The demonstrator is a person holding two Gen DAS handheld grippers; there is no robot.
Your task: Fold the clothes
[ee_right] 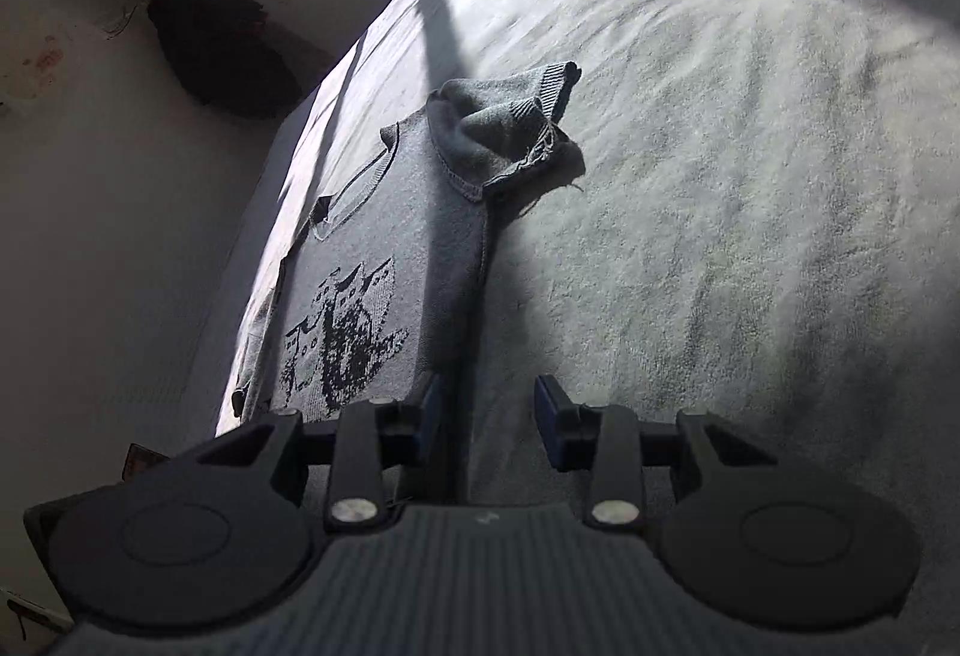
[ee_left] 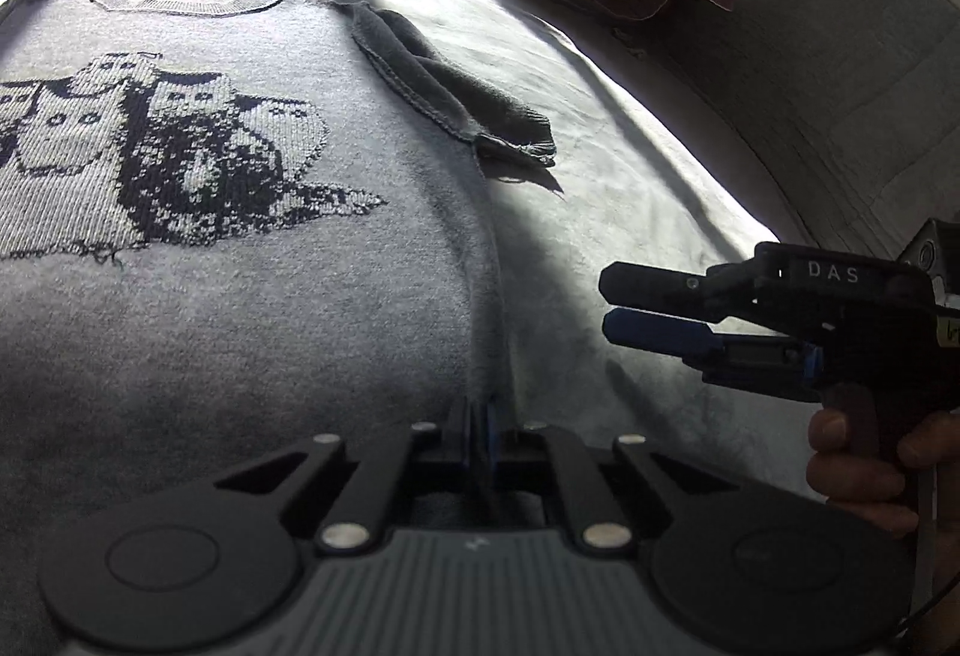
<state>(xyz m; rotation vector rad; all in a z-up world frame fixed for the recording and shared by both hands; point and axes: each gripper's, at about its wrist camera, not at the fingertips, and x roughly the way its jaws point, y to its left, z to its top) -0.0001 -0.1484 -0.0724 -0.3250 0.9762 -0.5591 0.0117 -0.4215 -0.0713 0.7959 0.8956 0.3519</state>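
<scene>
Left claw pinching shut on side edge of sweater, near hem. Right claw hanging partly open, empty, just beside that edge. Sweater lying flat, face up on bed; we're seeing one sleeve already tucked along side. Folding barely starting, we're guessing; body folds still left.

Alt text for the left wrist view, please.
The left claw is shut on the side edge of a grey sweater with a cat picture, spread flat on a bed. The right claw hovers open at right.
</scene>
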